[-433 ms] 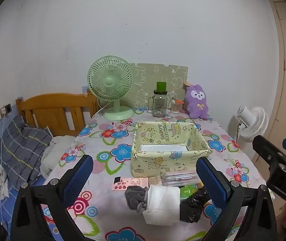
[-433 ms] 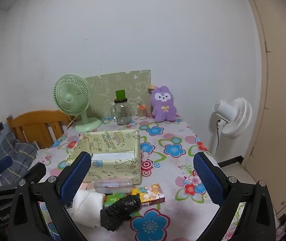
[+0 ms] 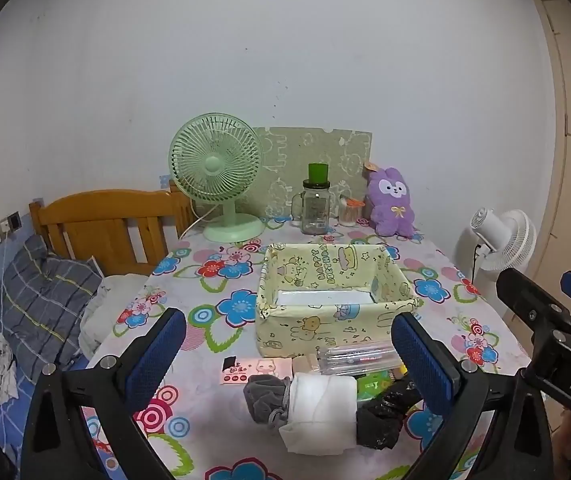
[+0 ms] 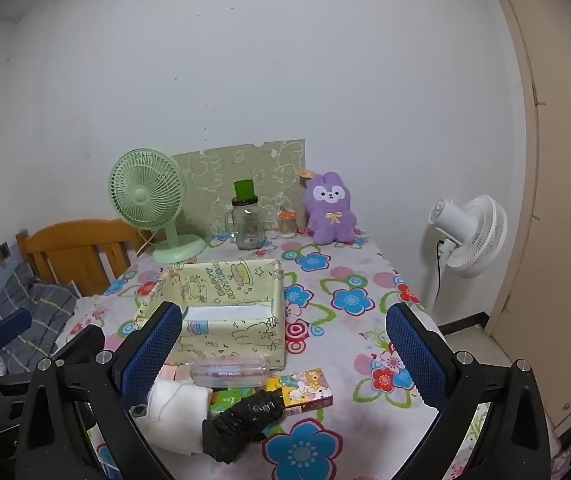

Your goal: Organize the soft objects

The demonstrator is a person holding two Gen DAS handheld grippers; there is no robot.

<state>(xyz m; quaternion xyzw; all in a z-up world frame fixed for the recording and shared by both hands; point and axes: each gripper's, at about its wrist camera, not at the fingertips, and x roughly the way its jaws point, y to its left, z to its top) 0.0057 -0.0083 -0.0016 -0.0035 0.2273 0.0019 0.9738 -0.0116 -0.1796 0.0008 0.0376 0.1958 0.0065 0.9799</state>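
A yellow fabric bin stands mid-table with a white item inside. In front of it lie a grey pouch, a white cloth roll and a black crinkled bundle. A purple plush bunny sits at the table's back. My left gripper is open and empty, above the soft items. My right gripper is open and empty, to their right; it also shows in the left wrist view.
A clear tube, a pink card and a cartoon box lie by the bin. A green fan, a glass jar and a small jar stand at the back. Bed left, white floor fan right.
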